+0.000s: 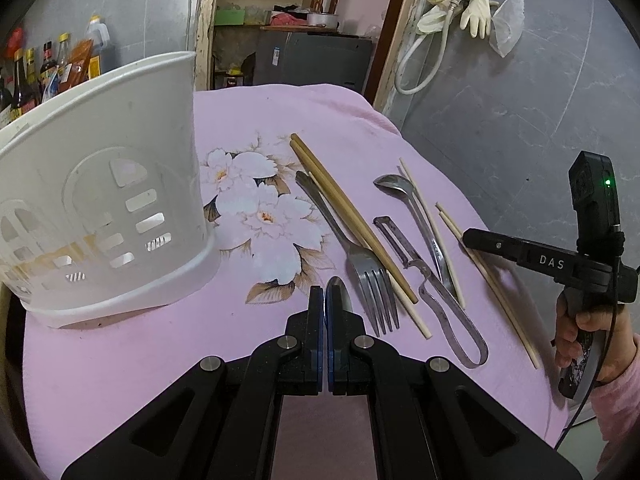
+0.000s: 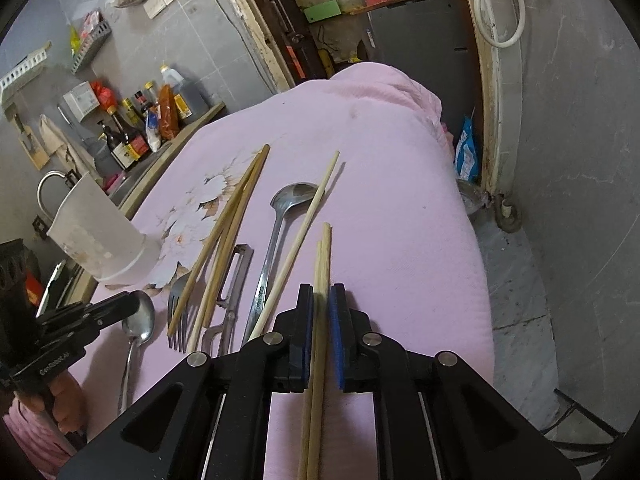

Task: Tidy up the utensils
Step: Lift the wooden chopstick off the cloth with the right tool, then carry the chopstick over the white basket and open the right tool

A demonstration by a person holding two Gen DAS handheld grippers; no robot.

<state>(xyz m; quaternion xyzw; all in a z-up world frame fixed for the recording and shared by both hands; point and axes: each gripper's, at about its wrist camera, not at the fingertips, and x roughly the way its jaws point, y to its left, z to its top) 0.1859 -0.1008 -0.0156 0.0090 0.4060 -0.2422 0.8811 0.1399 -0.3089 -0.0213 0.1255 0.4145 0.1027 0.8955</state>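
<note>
Utensils lie on a pink flowered cloth [image 1: 120,360]. My left gripper [image 1: 326,300] is shut on a metal spoon [image 1: 338,292], whose bowl shows between the pads; the spoon also shows in the right wrist view [image 2: 138,320]. My right gripper [image 2: 320,300] straddles a pair of pale chopsticks [image 2: 322,264], its jaws a little apart around them. Beside them lie a fork [image 1: 370,276], brown chopsticks [image 1: 340,208], a peeler [image 1: 436,288], a second spoon [image 1: 400,192] and a single thin chopstick [image 1: 430,224]. A white slotted utensil holder [image 1: 100,184] stands at the left.
Sauce bottles [image 2: 132,132] stand on a counter behind the holder. The cloth's right edge [image 2: 472,240] drops to a grey floor. A doorway with shelves [image 1: 288,20] is at the back.
</note>
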